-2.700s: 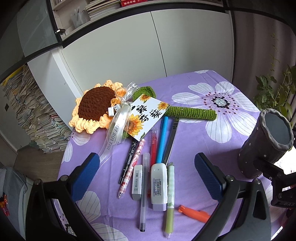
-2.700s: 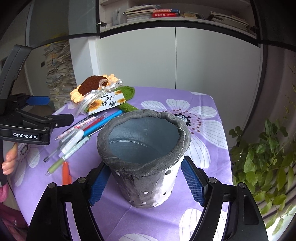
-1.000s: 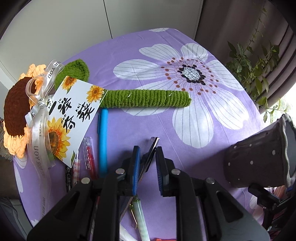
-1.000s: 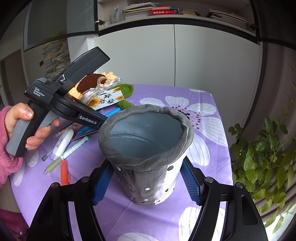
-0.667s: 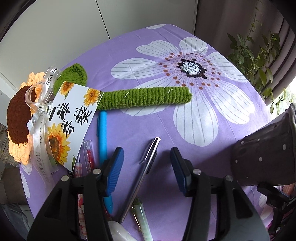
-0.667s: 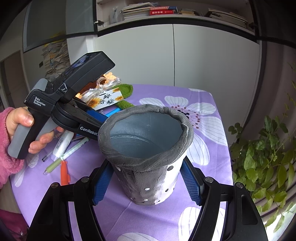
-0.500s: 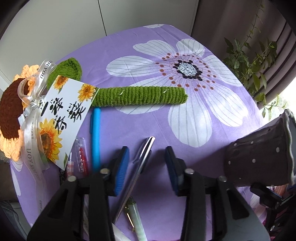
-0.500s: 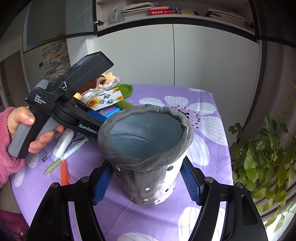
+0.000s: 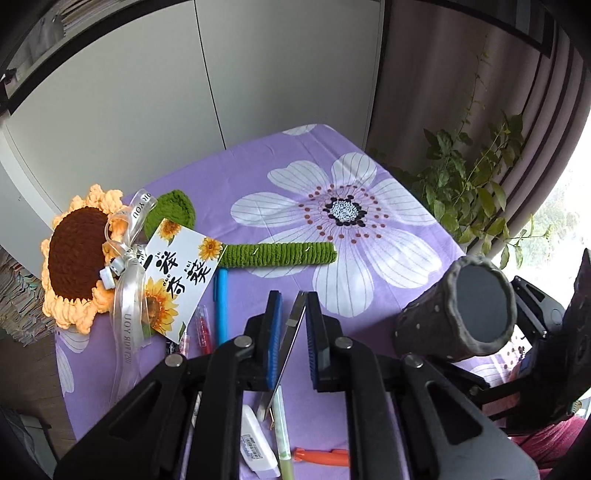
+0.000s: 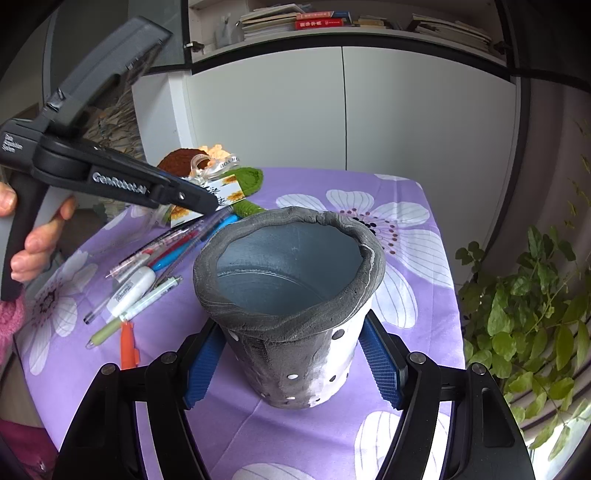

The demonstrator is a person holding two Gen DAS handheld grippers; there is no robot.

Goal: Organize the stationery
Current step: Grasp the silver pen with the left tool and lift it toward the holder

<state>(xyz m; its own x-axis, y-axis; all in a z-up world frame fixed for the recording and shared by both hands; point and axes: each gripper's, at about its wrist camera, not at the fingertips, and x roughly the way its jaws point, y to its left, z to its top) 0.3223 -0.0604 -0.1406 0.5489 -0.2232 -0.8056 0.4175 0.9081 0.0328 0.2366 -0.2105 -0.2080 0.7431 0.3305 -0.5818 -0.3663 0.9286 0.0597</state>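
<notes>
Your left tongs (image 9: 293, 325) have just closed on the slim metallic silver pen (image 9: 286, 345), lifted off the purple flowered bench (image 9: 369, 177), its long axis running along the fingers, tip pointing away. Your right tongs (image 10: 291, 363) clamp the grey, dotted, soft-rimmed felt pen cup (image 10: 295, 332), tilted on the bench.

The setting is a home study or living room, indicated by white cabinet doors (image 10: 343, 110) beneath a shelf of stacked books (image 10: 314, 20), tall piles of papers (image 10: 114, 125), a leafy houseplant (image 10: 535, 306), and a counter with a purple floral cloth (image 10: 413, 258) bearing a crocheted sunflower (image 9: 77, 258).
</notes>
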